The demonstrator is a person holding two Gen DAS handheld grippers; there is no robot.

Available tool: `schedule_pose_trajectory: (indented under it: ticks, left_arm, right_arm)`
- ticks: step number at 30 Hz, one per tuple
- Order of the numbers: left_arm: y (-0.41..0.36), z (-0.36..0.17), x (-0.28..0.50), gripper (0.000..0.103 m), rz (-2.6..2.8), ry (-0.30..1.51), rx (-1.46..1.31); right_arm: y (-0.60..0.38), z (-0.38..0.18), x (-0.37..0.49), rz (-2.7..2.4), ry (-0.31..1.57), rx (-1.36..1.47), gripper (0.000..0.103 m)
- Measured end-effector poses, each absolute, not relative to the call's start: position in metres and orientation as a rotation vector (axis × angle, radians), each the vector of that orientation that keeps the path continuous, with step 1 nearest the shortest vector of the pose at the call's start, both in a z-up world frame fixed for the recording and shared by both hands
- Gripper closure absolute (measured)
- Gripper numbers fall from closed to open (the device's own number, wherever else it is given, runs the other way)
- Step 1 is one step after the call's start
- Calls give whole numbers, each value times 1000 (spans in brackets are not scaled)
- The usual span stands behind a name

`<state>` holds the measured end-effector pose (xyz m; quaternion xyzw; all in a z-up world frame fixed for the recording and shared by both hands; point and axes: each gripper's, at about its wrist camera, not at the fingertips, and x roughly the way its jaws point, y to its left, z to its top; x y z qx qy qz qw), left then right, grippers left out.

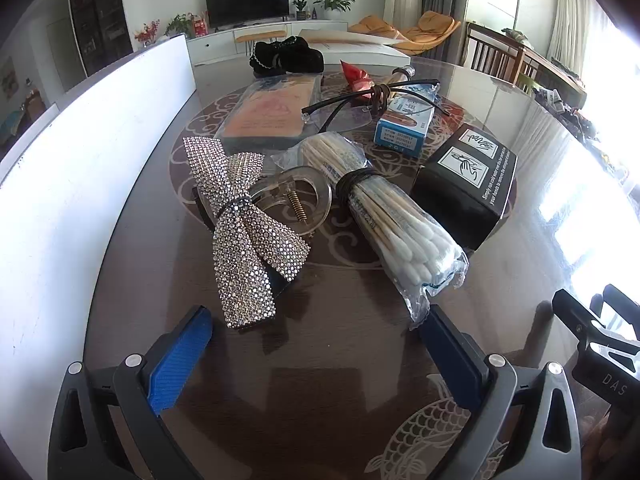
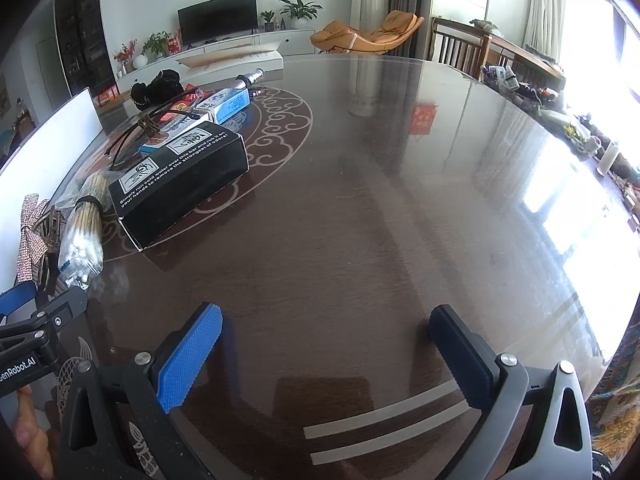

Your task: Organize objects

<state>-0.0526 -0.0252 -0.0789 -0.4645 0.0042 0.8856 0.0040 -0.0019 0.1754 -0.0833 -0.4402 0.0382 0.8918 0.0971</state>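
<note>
A rhinestone bow hair clip (image 1: 244, 224) lies just ahead of my open left gripper (image 1: 320, 320), beside a clear claw clip (image 1: 296, 196). Right of it lies a bagged bundle of cotton swabs (image 1: 394, 224) bound with a black band. A black box (image 1: 470, 184), a blue-and-white box (image 1: 404, 122), glasses (image 1: 360, 108), an orange packet (image 1: 268, 112) and a black scrunchie (image 1: 286, 56) sit farther back. My right gripper (image 2: 326, 316) is open over bare table, with the black box (image 2: 180, 184) and the swabs (image 2: 82, 232) to its left.
A white board (image 1: 80, 184) stands along the table's left side. The dark glossy round table (image 2: 400, 184) stretches out to the right. Clutter lines the far right edge (image 2: 568, 128). A hand (image 2: 30, 432) holds the left gripper's handle.
</note>
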Motion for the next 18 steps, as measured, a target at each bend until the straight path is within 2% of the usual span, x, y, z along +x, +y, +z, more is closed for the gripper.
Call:
schedule_pose_trajectory:
  ticks: [18]
  left_arm:
    - [-25,-79,-53,0,2776,13,-1454]
  right_arm:
    - [175,-83,-3,2630,116,-1315,0]
